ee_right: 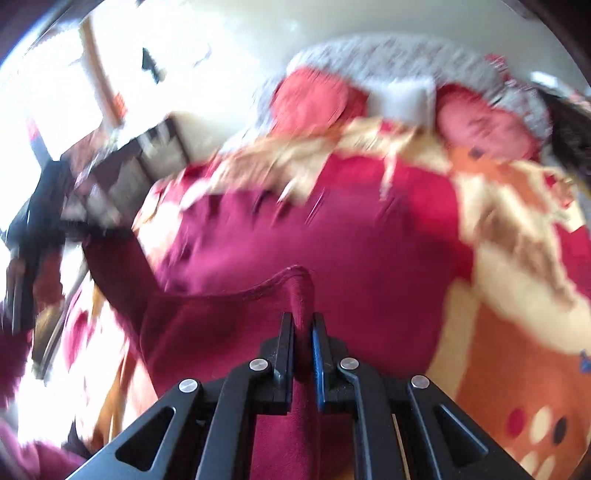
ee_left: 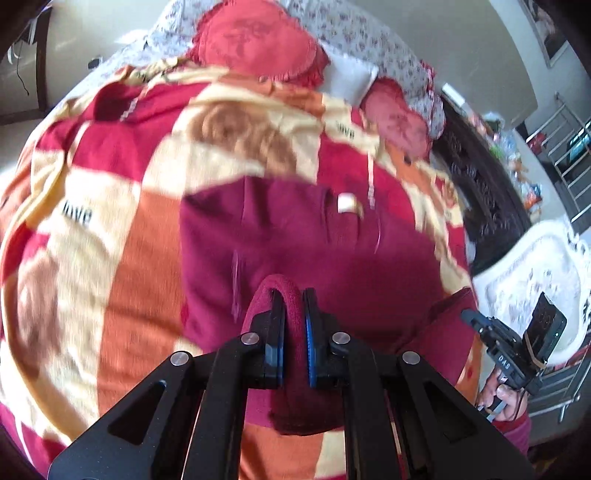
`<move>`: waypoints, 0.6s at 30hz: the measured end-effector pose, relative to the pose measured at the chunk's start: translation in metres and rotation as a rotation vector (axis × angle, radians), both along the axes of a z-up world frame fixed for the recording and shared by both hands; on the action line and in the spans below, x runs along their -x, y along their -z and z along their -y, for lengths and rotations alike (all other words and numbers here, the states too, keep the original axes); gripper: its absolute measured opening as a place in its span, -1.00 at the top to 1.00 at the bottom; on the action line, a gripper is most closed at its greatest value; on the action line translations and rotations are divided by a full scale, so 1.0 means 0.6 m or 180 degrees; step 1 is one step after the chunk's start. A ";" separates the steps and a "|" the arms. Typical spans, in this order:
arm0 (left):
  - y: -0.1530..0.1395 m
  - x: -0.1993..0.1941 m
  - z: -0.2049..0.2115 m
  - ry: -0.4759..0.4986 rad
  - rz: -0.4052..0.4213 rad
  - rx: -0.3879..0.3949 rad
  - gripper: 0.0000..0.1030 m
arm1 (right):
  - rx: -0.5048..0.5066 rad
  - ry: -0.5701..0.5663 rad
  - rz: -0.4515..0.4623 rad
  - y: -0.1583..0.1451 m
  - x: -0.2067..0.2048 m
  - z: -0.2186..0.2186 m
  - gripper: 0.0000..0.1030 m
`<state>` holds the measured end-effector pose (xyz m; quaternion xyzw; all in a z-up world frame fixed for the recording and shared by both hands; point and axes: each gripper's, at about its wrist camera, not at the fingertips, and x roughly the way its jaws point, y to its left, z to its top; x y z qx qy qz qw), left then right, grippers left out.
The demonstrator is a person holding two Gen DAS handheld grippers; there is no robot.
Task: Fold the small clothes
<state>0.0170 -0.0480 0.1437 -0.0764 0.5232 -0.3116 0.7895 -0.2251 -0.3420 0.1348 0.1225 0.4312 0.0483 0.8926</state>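
A maroon garment (ee_left: 295, 236) lies spread on a bed covered by a red, orange and cream blanket (ee_left: 110, 206). My left gripper (ee_left: 293, 295) is shut on a folded maroon edge of the garment at its near side. My right gripper (ee_right: 303, 319) is shut on another raised edge of the same garment (ee_right: 314, 236); this view is motion-blurred. The right gripper also shows in the left wrist view (ee_left: 469, 317) at the right, beside the garment. The left gripper appears as a dark blur at the left of the right wrist view (ee_right: 37, 221).
Two red cushions (ee_left: 255, 40) (ee_left: 399, 118) and a white pillow (ee_left: 351, 77) lie at the head of the bed against a floral headboard cover (ee_left: 351, 29). A dark carved bedside unit (ee_left: 476, 177) and a white ornate piece (ee_left: 528, 266) stand at the right.
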 end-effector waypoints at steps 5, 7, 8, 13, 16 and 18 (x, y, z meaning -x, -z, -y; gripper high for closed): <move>0.002 -0.085 0.052 -0.0177 0.0103 -0.0106 0.85 | 0.0232 0.0508 0.0154 -0.005 -0.077 0.066 0.85; 0.012 -0.112 0.075 -0.0162 0.0117 -0.0193 0.85 | 0.0269 0.0600 0.0183 0.000 -0.110 0.083 0.85; 0.020 -0.127 0.089 -0.0152 0.0139 -0.0257 0.85 | 0.0303 0.0645 0.0181 0.002 -0.126 0.091 0.85; 0.066 -0.185 0.112 -0.0077 -0.0089 -0.0243 0.83 | 0.0369 0.0770 0.0009 0.051 -0.194 0.116 0.85; 0.074 -0.198 0.102 -0.0060 -0.0303 -0.0156 0.77 | 0.0391 0.0835 -0.0141 0.080 -0.210 0.132 0.60; 0.067 -0.192 0.094 -0.0022 -0.0325 -0.0162 0.76 | 0.0346 0.0979 -0.0159 0.075 -0.201 0.148 0.06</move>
